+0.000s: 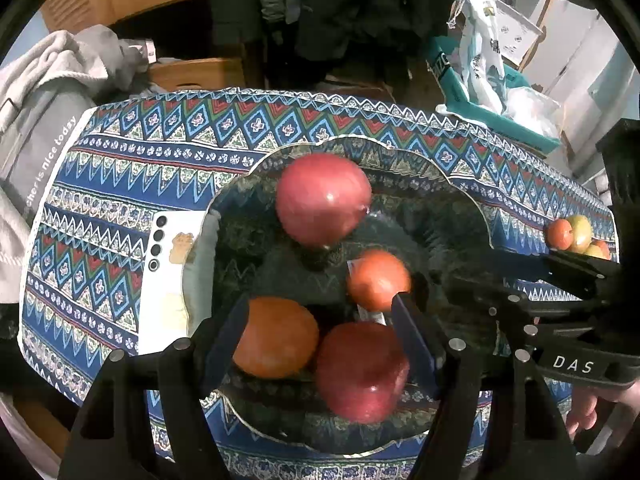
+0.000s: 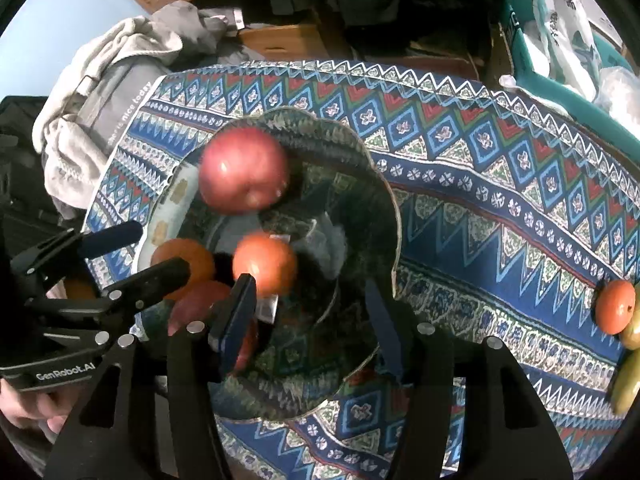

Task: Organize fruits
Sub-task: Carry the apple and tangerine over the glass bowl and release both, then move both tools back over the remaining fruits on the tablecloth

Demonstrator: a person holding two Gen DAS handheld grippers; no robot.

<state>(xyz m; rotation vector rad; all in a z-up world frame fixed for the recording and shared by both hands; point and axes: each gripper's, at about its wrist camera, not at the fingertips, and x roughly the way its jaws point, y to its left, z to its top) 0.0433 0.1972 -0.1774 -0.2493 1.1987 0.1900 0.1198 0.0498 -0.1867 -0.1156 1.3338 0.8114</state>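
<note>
A dark scalloped glass bowl point(image 1: 452, 184) point(image 2: 352, 148) sits on the patterned tablecloth. It holds a big red apple point(image 1: 323, 198) point(image 2: 242, 170), a small orange-red fruit point(image 1: 376, 280) point(image 2: 266, 262), an orange point(image 1: 276, 338) point(image 2: 186, 260) and a second red apple point(image 1: 362, 372) point(image 2: 200, 304). My left gripper point(image 1: 320, 324) is open over the bowl's near side, its fingers either side of the orange and the second apple, not gripping. My right gripper point(image 2: 310, 300) is open over the bowl, empty; it shows in the left wrist view point(image 1: 532, 276) too.
More fruit lies at the cloth's right edge: an orange-red one point(image 2: 616, 306) point(image 1: 560, 234) and yellow-green ones point(image 2: 628, 384) point(image 1: 580, 232). A white phone point(image 1: 172, 256) lies left of the bowl. Grey clothing point(image 1: 52, 92) is piled at the left, a teal box with plastic bags point(image 1: 492, 92) at the back right.
</note>
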